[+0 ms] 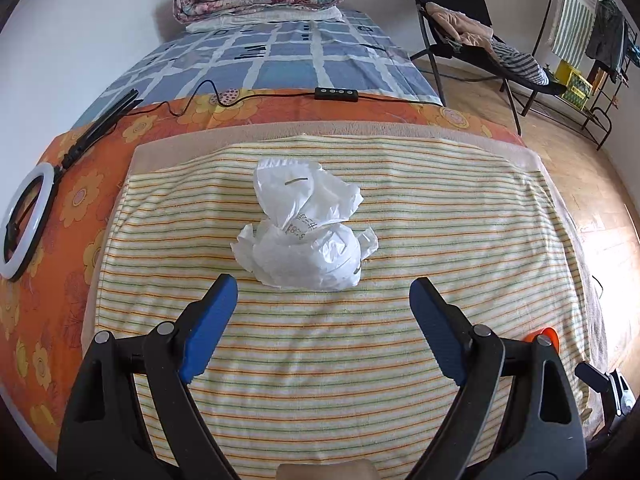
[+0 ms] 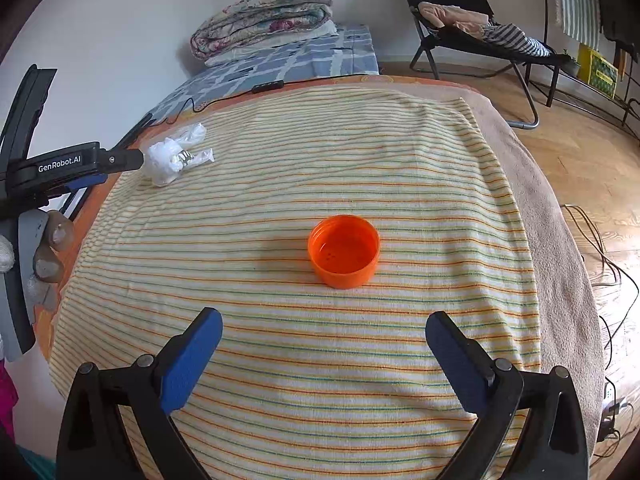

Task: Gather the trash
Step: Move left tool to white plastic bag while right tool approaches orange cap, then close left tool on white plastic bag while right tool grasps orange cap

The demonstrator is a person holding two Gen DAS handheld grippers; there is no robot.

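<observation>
While both hand-held grippers gape, crumpled wrapper and orange cap lie apart.

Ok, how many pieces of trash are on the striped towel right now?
2. A crumpled white bag lies just ahead of the open left gripper; an orange cap, open side up, sits ahead of the open right gripper. Nothing else shows.

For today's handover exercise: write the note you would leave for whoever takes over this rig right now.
Left gripper: open, empty, aimed at the crumpled white bag just ahead of its fingertips.
Right gripper: open, empty, facing the orange lid, which lies open side up.
Both items rest apart on the striped towel.
Done: nothing collected yet.
Left: grasp both and bin them; no bin is in view.
</observation>
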